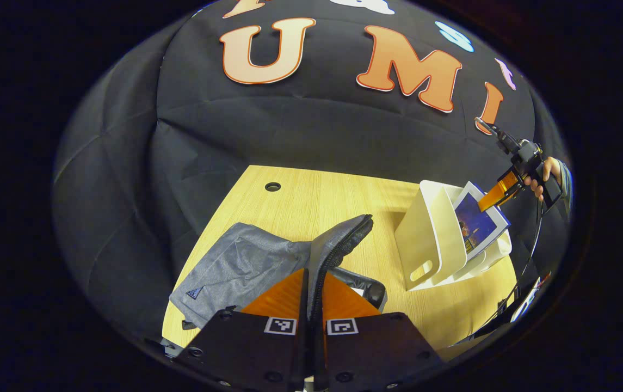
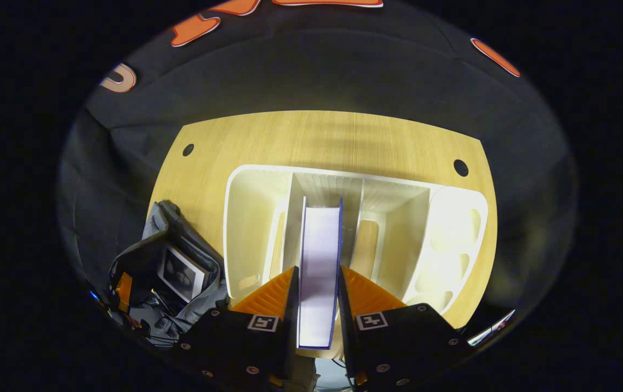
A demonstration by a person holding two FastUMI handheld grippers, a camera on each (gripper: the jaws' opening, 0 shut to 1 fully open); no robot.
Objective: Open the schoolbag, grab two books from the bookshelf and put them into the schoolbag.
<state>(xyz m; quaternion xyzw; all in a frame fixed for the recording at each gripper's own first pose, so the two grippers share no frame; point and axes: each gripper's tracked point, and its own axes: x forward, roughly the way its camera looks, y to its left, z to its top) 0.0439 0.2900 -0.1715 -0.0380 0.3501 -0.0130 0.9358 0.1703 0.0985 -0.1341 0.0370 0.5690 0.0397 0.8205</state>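
Observation:
The grey schoolbag lies on the wooden table. My left gripper is shut on its zippered edge and holds it up. In the right gripper view the schoolbag gapes open at lower left, with one book inside. My right gripper is shut on a blue-covered book in the middle slot of the white bookshelf. From the left gripper view, that book sticks out tilted above the bookshelf, with the right gripper and a hand behind it.
The bookshelf stands right of the bag, and its other slots look empty. Bare tabletop stretches behind the shelf to the black cloth wall. Round cable holes sit near the far corners.

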